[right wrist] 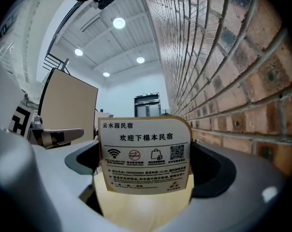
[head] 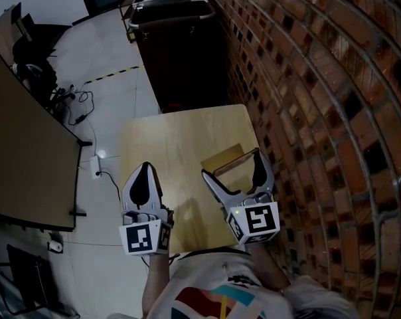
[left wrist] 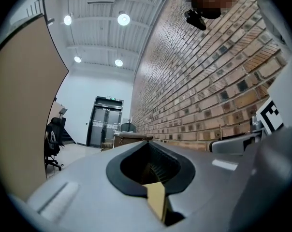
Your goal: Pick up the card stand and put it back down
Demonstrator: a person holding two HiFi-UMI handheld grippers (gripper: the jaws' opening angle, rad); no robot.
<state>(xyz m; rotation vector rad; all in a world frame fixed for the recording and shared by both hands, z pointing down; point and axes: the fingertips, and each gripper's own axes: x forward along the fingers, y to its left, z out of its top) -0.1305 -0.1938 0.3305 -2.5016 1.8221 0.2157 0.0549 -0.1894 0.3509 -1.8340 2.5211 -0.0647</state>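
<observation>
A wooden card stand (head: 224, 158) sits at the right side of a small wooden table (head: 177, 135). My right gripper (head: 232, 167) has a jaw on each end of the stand and is shut on it. In the right gripper view the stand (right wrist: 145, 153) stands upright between the jaws, with its white printed card facing the camera. I cannot tell whether its base touches the table. My left gripper (head: 145, 179) hovers at the table's near left edge, shut, with nothing held; in its own view the left gripper (left wrist: 153, 180) shows only the closed jaws.
A brick wall (head: 320, 78) runs close along the table's right side. A dark cabinet (head: 180, 58) stands beyond the table's far edge. On the left are a brown desk panel (head: 21, 158), floor cables (head: 81, 105) and an office chair (head: 31, 65).
</observation>
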